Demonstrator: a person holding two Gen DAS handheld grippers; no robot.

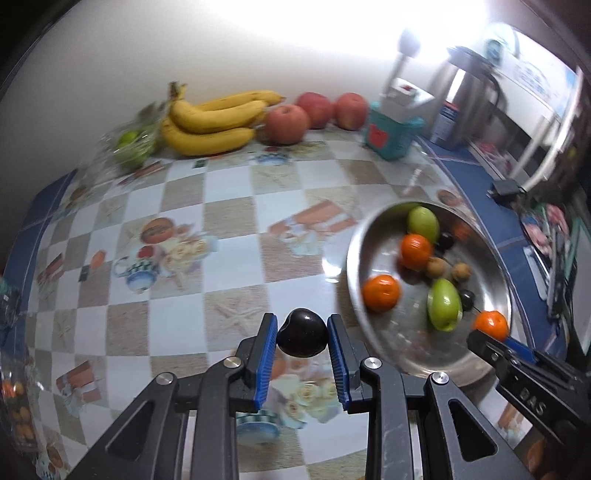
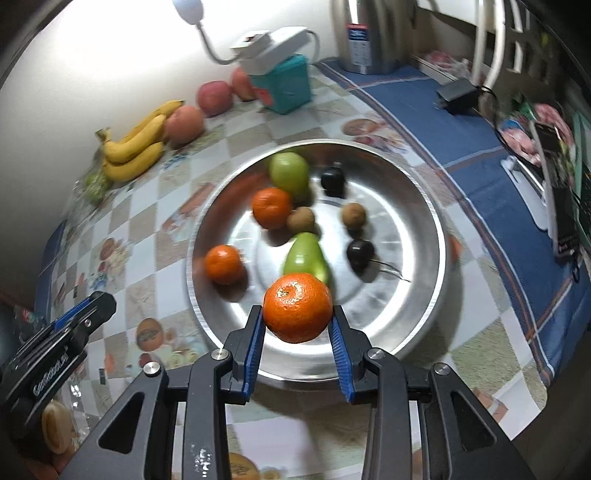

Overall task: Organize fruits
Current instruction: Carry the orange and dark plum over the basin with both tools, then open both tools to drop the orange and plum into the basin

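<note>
My left gripper (image 1: 302, 338) is shut on a dark cherry (image 1: 302, 338), held above the checked tablecloth just left of the steel bowl (image 1: 354, 258). My right gripper (image 2: 297, 317) is shut on a mandarin (image 2: 297, 306), held over the near part of the steel bowl (image 2: 424, 229). Inside the bowl lie two more mandarins (image 2: 271, 206), two green fruits (image 2: 289, 171), two brown longans (image 2: 354, 215) and two dark cherries (image 2: 360, 253). The right gripper (image 1: 491, 341) with its mandarin (image 1: 491, 325) shows at the bowl's near edge in the left wrist view. The left gripper's fingers (image 2: 92, 306) show at the far left of the right wrist view.
Along the back wall lie a bunch of bananas (image 1: 214, 122), three red apples (image 1: 287, 123) and a bag of green fruit (image 1: 129, 146). A teal box with a white lamp (image 2: 284, 85) and a steel kettle (image 2: 369, 33) stand at the back right. Packets (image 2: 554, 177) lie at the right edge.
</note>
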